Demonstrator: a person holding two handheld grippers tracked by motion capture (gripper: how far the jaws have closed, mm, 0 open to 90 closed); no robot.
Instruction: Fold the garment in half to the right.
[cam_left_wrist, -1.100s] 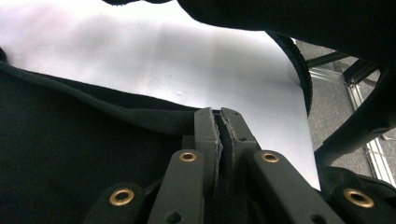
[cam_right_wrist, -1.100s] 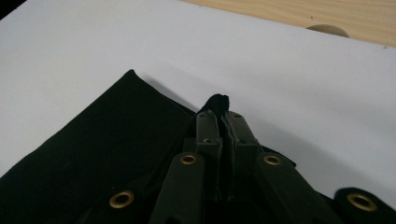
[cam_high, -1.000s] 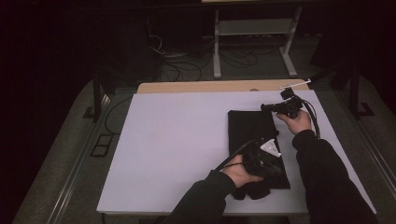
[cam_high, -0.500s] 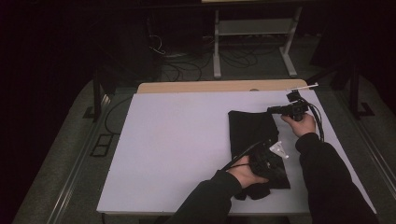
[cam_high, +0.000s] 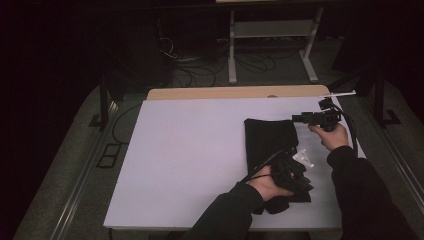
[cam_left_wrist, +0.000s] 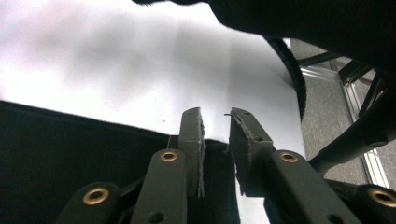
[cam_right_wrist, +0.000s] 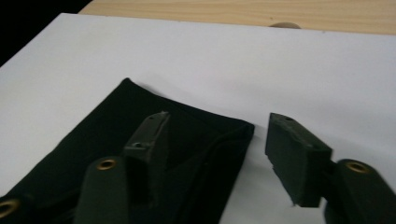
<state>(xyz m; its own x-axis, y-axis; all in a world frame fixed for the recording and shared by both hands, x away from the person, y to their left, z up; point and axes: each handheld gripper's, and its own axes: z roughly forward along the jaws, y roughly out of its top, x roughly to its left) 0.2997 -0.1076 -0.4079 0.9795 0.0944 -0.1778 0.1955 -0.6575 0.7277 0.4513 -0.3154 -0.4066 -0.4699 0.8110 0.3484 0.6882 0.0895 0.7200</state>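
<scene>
lying flat, folded matte black cloth on smooth white table, both hand-held grippers just opening, empty

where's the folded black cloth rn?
High view: folded black cloth lies on the white table, right of centre, between the left gripper and right gripper.

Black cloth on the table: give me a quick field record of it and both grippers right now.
cloth: black cloth, folded, flat on the white table
left gripper: jaws just opened slightly, nothing between them, at the cloth's near edge
right gripper: jaws just opened wide, off the cloth's far corner, holding nothing
beyond: wooden strip past the white top
</scene>
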